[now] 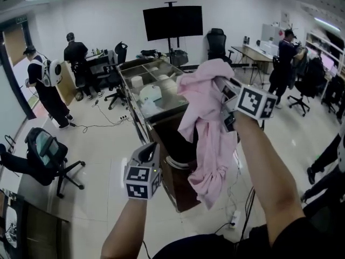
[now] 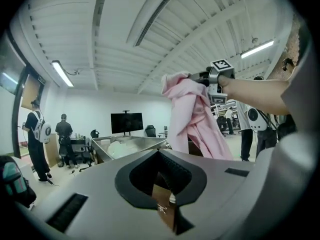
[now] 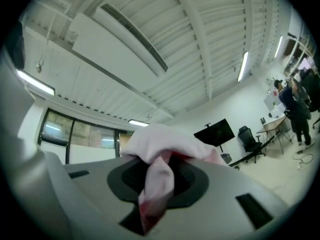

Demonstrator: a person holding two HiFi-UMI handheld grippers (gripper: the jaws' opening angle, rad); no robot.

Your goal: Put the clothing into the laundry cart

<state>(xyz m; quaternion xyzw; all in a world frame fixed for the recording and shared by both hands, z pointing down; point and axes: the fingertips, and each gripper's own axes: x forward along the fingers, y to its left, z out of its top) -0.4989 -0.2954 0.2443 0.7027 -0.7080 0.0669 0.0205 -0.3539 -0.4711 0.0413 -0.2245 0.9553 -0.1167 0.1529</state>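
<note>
No text, label or number is legible anywhere.

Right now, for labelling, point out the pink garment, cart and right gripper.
pink garment (image 1: 207, 144), head view, hanging folds.
cart (image 1: 131, 96), head view, left rim.
right gripper (image 3: 156, 181), right gripper view, between jaws.

The pink garment hides much of the laundry cart's right side.

The garment in your right gripper is pale pink. The 2 cubes, on it and on your left gripper, carry black-and-white square markers. Beneath the right gripper, the laundry cart is silver.
</note>
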